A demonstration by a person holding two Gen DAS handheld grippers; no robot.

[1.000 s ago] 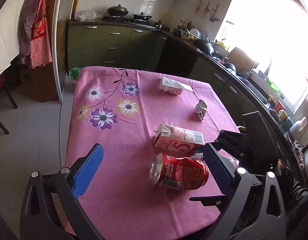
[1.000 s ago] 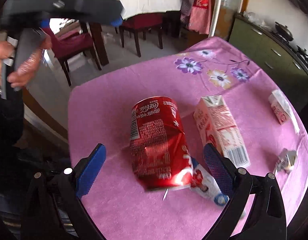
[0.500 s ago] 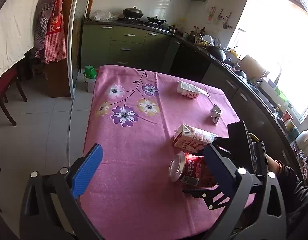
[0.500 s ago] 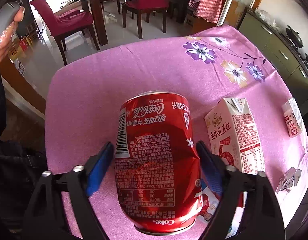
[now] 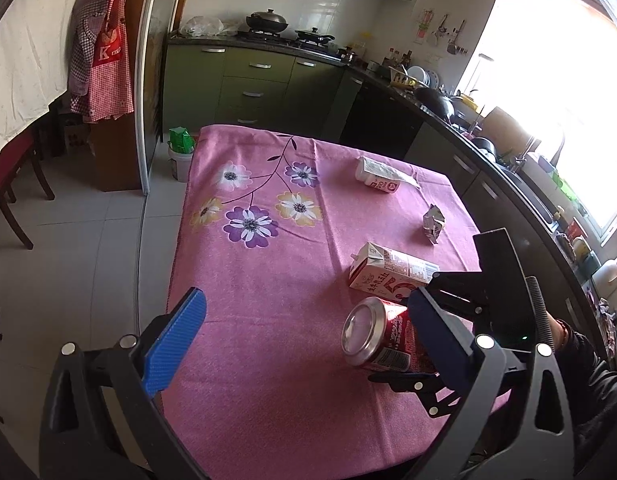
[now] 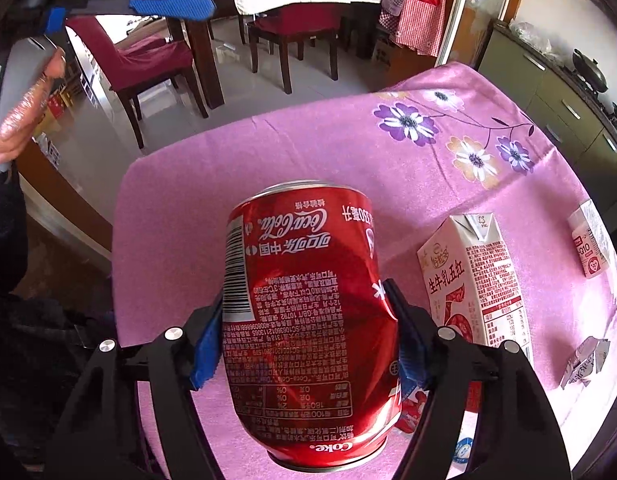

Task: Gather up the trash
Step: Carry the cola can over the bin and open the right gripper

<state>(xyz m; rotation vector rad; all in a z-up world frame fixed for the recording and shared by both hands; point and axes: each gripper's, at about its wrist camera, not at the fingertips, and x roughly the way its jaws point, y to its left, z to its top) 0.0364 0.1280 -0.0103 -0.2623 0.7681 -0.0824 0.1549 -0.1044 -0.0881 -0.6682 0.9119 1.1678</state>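
My right gripper (image 6: pixel 308 344) is shut on a dented red Coke can (image 6: pixel 308 304), which seems slightly raised over the pink flowered tablecloth (image 6: pixel 308 152). The can (image 5: pixel 372 336) and the right gripper (image 5: pixel 448 320) also show in the left wrist view. My left gripper (image 5: pixel 304 344) is open and empty above the table's near edge, left of the can. A red-and-white milk carton (image 6: pixel 476 280) lies beside the can. A small white carton (image 5: pixel 378 178) and a crumpled silver wrapper (image 5: pixel 433 224) lie farther back. A wrapper (image 6: pixel 412 412) lies under the can.
Green kitchen cabinets (image 5: pixel 248 80) and a cluttered counter (image 5: pixel 448 96) run behind and right of the table. A small bin with a green bag (image 5: pixel 181 152) stands on the floor at the table's far left corner. Red chairs (image 6: pixel 148 60) stand beyond the table.
My right gripper has closed on the can, denting it, and seems to have lifted it slightly. My left gripper has drawn back and stayed open.
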